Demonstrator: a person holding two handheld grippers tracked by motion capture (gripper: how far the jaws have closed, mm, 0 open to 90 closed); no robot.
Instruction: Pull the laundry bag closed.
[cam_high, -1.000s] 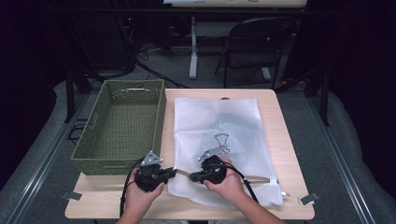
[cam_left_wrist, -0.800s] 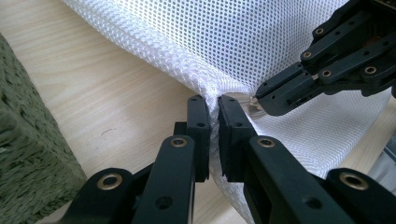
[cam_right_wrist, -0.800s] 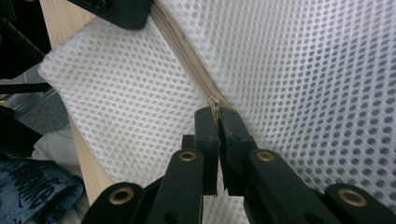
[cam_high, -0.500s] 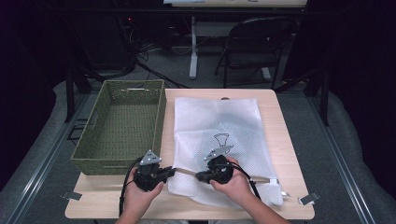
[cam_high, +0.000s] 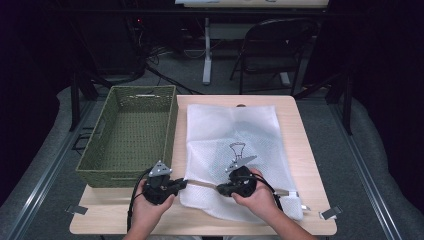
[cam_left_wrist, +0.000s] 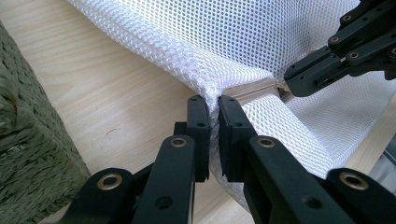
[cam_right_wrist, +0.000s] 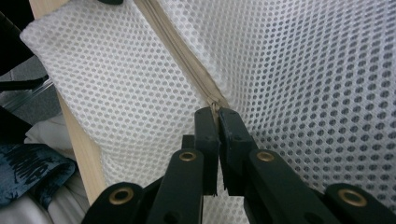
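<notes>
along the table's near edge: white mesh laundry bag (cam_high: 235, 140), zipper (cam_right_wrist: 187, 56) running left–right. left gripper (cam_left_wrist: 212, 109) clamps the bag's corner; right gripper (cam_right_wrist: 215, 112), just beside, pinches the zipper pull.

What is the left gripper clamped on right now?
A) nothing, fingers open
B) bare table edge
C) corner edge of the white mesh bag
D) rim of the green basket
C: in the left gripper view the left gripper has its fingers pinched together on the folded corner of the white mesh bag, with the green basket off to the side, untouched.
</notes>
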